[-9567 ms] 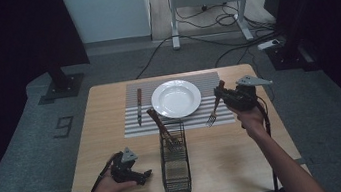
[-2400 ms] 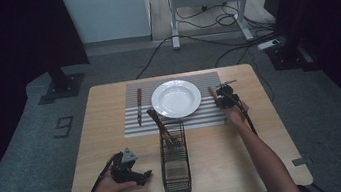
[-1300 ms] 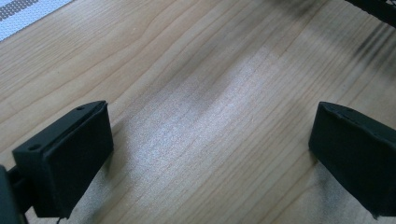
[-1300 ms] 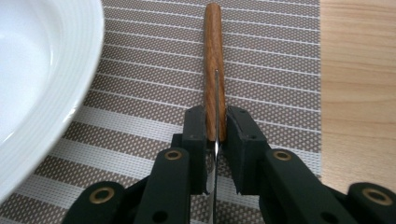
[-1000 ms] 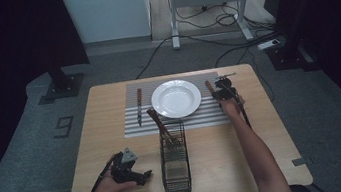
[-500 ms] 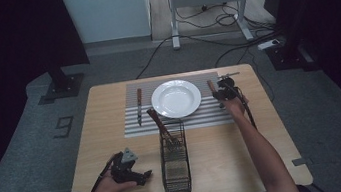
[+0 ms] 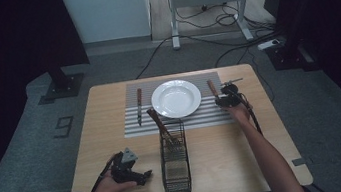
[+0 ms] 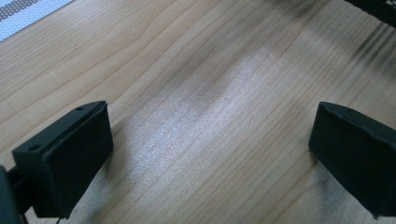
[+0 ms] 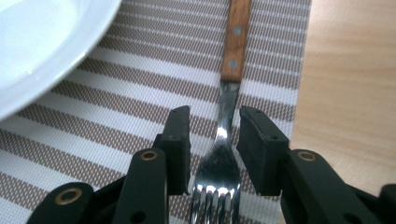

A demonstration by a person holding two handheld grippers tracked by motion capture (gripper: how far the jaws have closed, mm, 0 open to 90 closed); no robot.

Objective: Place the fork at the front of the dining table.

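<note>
A fork with a wooden handle [image 7: 212, 88] lies flat on the striped placemat [image 7: 135, 126], just right of the white plate [image 7: 175, 98]. My right gripper [image 7: 220, 98] sits low over the fork's head. In the right gripper view the fork [image 9: 236, 37] runs away from me, and the right gripper [image 9: 215, 149] straddles its neck and head with the jaws slightly parted, open. My left gripper [image 7: 145, 174] rests near the table's front left, beside the wire basket. The left gripper [image 8: 210, 154] stands wide open over bare wood.
A wooden-handled knife [image 7: 139, 105] lies on the mat left of the plate. A black wire basket [image 7: 174, 161] stands at the front centre with a wooden-handled utensil [image 7: 158, 123] leaning out of it. The plate's rim [image 9: 42, 46] lies close to the left of the right jaws.
Over the earlier frames the right gripper carried the fork down and laid it on the mat beside the plate. In the last second it has barely moved. The left gripper stays still.
</note>
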